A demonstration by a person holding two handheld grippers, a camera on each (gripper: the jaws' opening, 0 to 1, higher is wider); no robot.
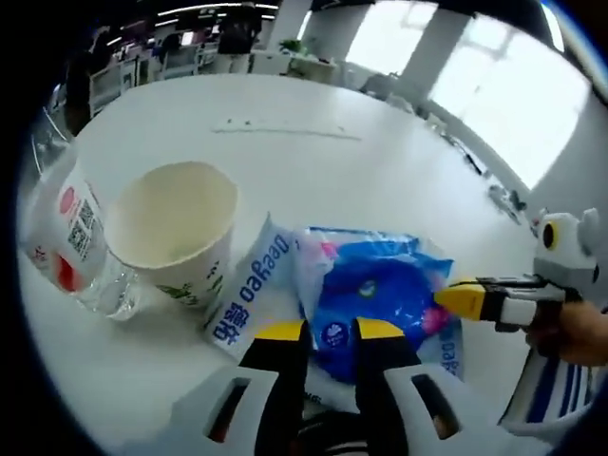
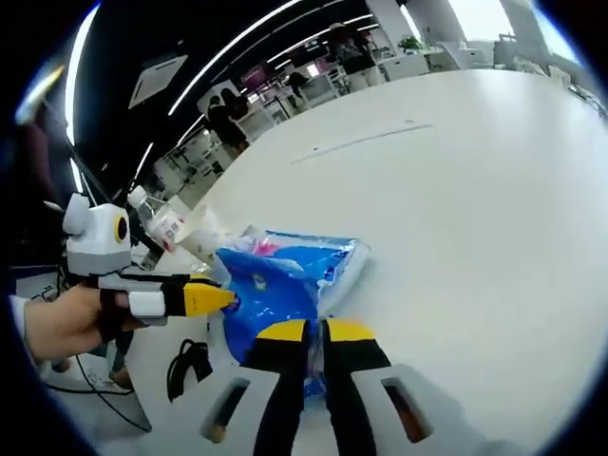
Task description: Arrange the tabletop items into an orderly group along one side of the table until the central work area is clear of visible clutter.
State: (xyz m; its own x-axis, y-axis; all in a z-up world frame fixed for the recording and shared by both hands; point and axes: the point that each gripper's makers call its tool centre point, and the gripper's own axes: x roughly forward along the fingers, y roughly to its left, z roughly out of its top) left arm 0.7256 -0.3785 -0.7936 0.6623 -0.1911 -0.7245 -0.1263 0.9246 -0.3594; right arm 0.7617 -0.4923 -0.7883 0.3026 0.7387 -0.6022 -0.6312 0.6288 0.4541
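Both tongs clench the blue packet (image 1: 380,299), beside paper cup (image 1: 176,233) and bottle (image 1: 71,237).

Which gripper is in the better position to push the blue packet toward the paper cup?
Probably the right gripper: in the left gripper view it touches the blue packet on the side away from the paper cup. The left gripper grips the packet's near edge.

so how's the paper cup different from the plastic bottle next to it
The paper cup stands upright with its mouth open and looks empty inside; the plastic bottle leans at a tilt against its side. The cup is opaque cream with green print; the bottle is clear with a red and white label. Both sit together at the table's edge, touching.
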